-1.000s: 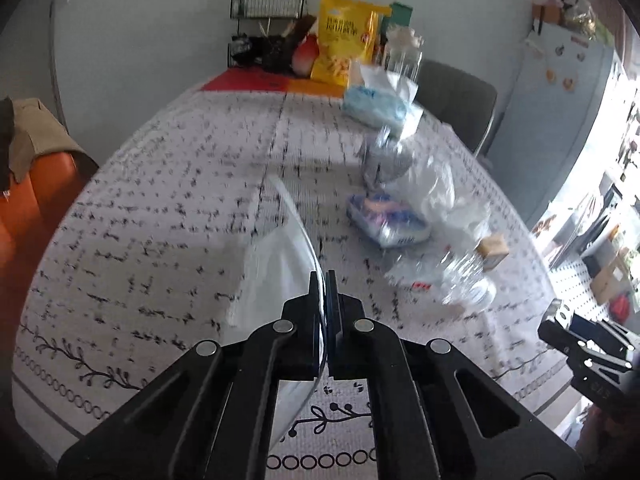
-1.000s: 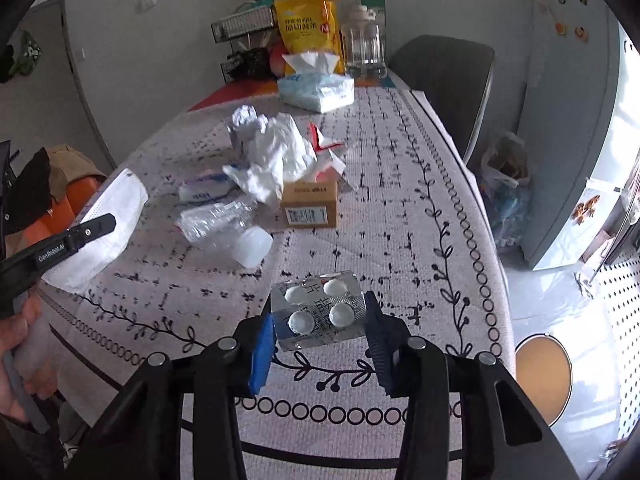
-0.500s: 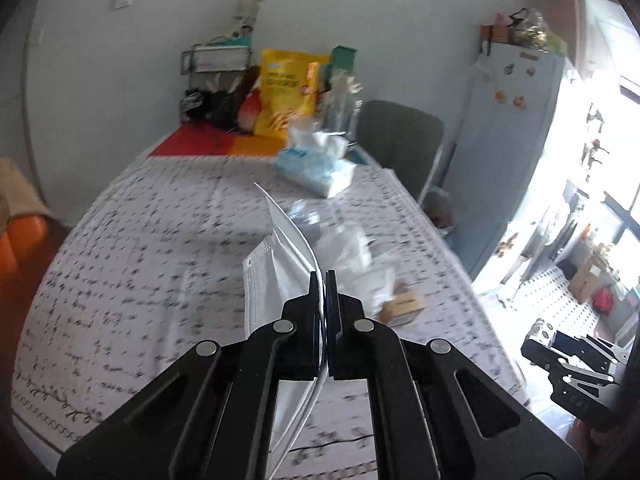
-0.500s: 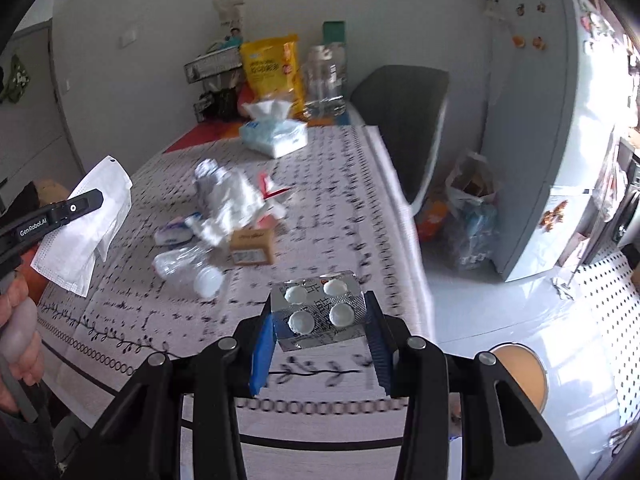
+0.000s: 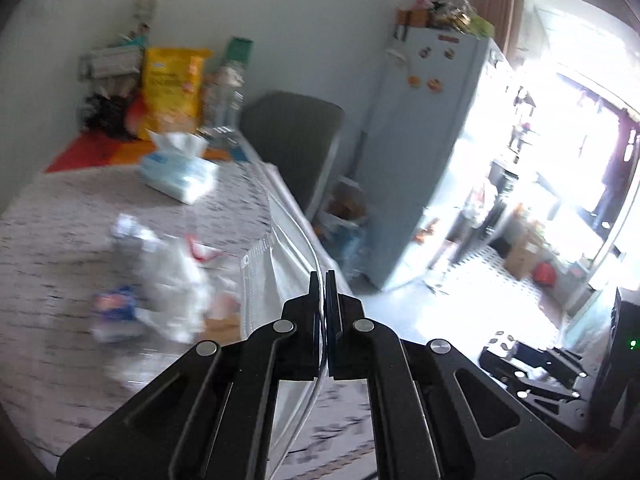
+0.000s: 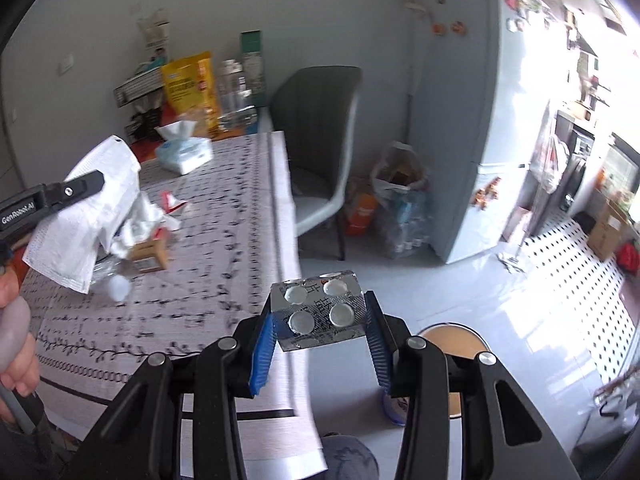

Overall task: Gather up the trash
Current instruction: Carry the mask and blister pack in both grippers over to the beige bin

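A: Kitchen-diner, patterned table (image 6: 224, 248) on the left, grey chair (image 6: 320, 140) at its far side, fridge (image 6: 472, 120) to the right. What's each side got?

B: Right gripper (image 6: 320, 320) has its blue pads closed onto the two side edges of a foil pill blister (image 6: 322, 312), held out past the near table corner, over floor. Left gripper (image 5: 324, 280) is pinched tight on a thin clear packet w/ a white face mask (image 6: 88, 208) in it, up over the table's left part.

A: Rest of the trash?

B: Crumpled wrappers, a small carton (image 6: 152, 254), a squashed bottle, all on the table behind the mask. Left view's blurred, so details there are a guess.

A: Risks?

B: Blister's gripped edge-on only; foil may buckle and pop out mid-swing. Packet's slick, could slide thru. Probable bin bag (image 6: 396, 184) sits by the fridge, near the chair leg, so a low swing could clip that.
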Motion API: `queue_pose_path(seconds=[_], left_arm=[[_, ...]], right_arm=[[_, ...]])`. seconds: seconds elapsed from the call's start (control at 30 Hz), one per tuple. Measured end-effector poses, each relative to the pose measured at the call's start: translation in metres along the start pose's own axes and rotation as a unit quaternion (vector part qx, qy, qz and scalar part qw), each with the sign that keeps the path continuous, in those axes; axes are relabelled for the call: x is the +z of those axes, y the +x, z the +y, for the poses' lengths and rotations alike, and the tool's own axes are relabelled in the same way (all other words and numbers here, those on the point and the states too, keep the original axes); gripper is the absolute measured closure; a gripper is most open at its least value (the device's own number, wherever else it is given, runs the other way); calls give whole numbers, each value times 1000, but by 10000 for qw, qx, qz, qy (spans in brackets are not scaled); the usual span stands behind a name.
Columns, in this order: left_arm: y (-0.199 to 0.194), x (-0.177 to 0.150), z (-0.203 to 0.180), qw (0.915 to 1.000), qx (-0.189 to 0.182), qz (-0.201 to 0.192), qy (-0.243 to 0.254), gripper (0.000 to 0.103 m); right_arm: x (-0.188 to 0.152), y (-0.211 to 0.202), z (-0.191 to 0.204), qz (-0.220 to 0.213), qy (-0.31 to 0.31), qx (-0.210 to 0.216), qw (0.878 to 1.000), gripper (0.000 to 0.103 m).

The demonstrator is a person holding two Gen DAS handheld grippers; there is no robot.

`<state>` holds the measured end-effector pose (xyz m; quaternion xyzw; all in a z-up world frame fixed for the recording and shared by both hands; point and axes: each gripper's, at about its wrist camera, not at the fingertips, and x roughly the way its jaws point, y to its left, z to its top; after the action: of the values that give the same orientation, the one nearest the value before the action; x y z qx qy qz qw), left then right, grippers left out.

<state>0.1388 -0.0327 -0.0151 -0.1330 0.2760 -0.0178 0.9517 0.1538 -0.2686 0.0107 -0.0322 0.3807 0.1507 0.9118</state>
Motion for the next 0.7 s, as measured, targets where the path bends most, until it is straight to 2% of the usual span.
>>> queue_pose_path(seconds=[0.2,0.33,0.5,0.7], left_arm=[[51,-11,-43,9971,-490,567,145,100],[80,-21,-66,9935,-670,883,249,100],[107,-37,-85,9891,-759,1218,332,100],[142,-57,-104,9836,-683,1618,413,100]], right_arm=[[-2,4,-42,-58,368,-299,9989,62],[-6,12,-68,-7,608,-461,9971,62],[-12,26,-98,27,837,-572,9948,62],[-32,57,-140,261,1221,-614,9903,62]])
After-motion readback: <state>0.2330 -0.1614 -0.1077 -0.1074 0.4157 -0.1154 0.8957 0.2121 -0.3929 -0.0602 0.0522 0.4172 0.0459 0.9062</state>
